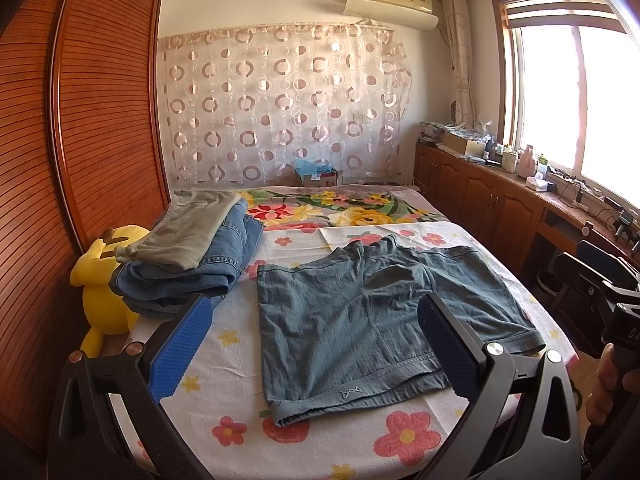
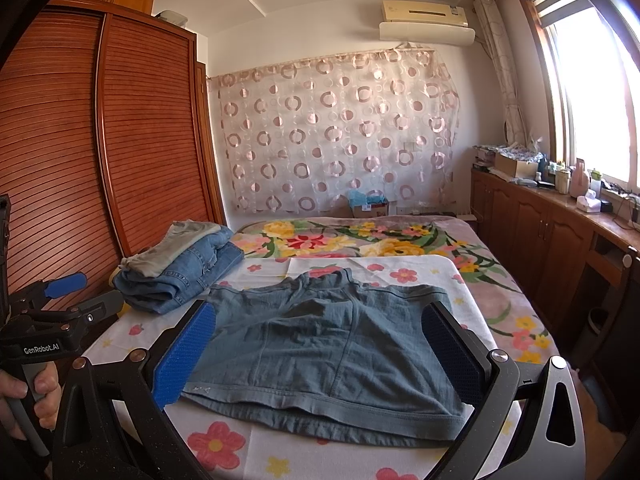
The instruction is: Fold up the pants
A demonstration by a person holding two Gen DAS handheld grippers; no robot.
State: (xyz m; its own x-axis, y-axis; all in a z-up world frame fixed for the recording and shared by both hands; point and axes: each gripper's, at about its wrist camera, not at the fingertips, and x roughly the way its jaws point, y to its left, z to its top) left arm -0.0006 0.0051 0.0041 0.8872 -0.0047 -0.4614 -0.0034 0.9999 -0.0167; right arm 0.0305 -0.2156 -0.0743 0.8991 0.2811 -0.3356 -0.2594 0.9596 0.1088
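Note:
Grey-blue shorts point(image 1: 372, 316) lie spread flat on the flowered bed sheet point(image 1: 224, 364), both leg hems toward me. The same shorts point(image 2: 332, 352) fill the middle of the right wrist view. My left gripper point(image 1: 316, 312) hovers open above the near half of the shorts, holding nothing. My right gripper point(image 2: 320, 320) is open too, its blue pads point(image 2: 184, 356) wide apart above the shorts, nothing between them. The left gripper point(image 2: 66, 282) also shows at the left edge of the right wrist view, held by a hand point(image 2: 44, 396).
A stack of folded jeans point(image 1: 192, 268) with grey pants on top sits at the bed's left. A yellow plush toy point(image 1: 102, 292) leans against the wooden wardrobe point(image 1: 100, 120). Wooden cabinets point(image 1: 492, 204) with clutter run under the window on the right. A flowered blanket point(image 1: 340, 208) covers the bed's far end.

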